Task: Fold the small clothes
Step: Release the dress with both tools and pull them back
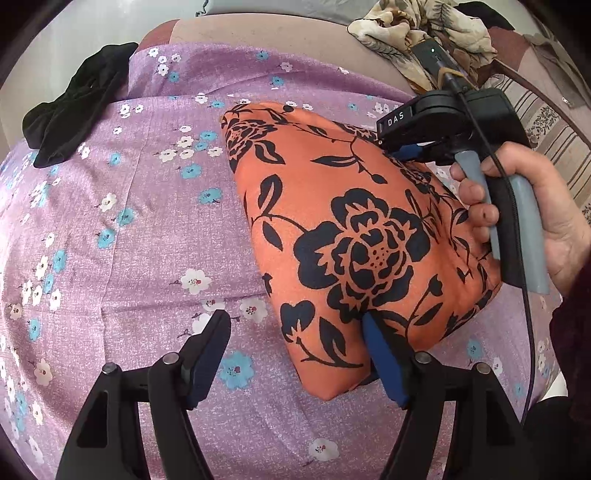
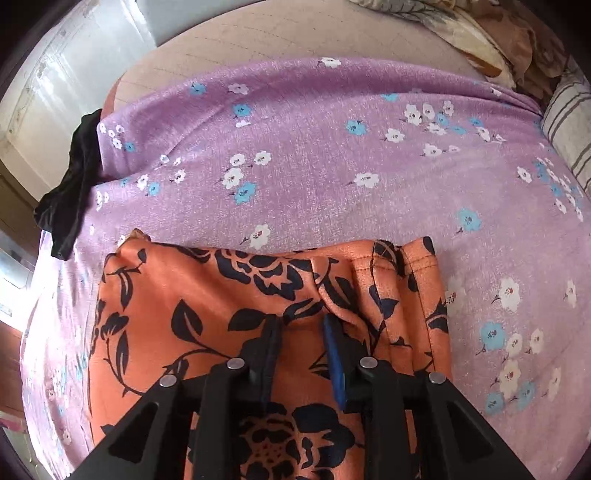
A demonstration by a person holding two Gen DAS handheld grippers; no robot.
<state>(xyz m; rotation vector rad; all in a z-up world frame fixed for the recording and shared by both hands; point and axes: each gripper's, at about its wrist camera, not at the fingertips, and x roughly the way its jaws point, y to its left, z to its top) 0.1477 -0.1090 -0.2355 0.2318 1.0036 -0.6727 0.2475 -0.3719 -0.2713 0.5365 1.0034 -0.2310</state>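
Note:
An orange garment with black flowers (image 1: 351, 236) lies folded on the purple flowered sheet (image 1: 147, 221). My left gripper (image 1: 295, 328) is open at its near corner; the right finger (image 1: 384, 362) is tucked under the cloth edge, the left finger (image 1: 207, 350) rests on the sheet. My right gripper (image 1: 406, 147), held in a hand, sits at the garment's far right edge. In the right wrist view my right gripper (image 2: 303, 325) rests over the orange garment (image 2: 207, 295) with the jaws slightly apart and nothing between them.
A black garment (image 1: 74, 107) lies at the sheet's far left edge; it also shows in the right wrist view (image 2: 70, 192). A beige patterned cloth (image 1: 424, 33) is heaped at the back right. A striped pillow (image 2: 569, 129) lies at the right.

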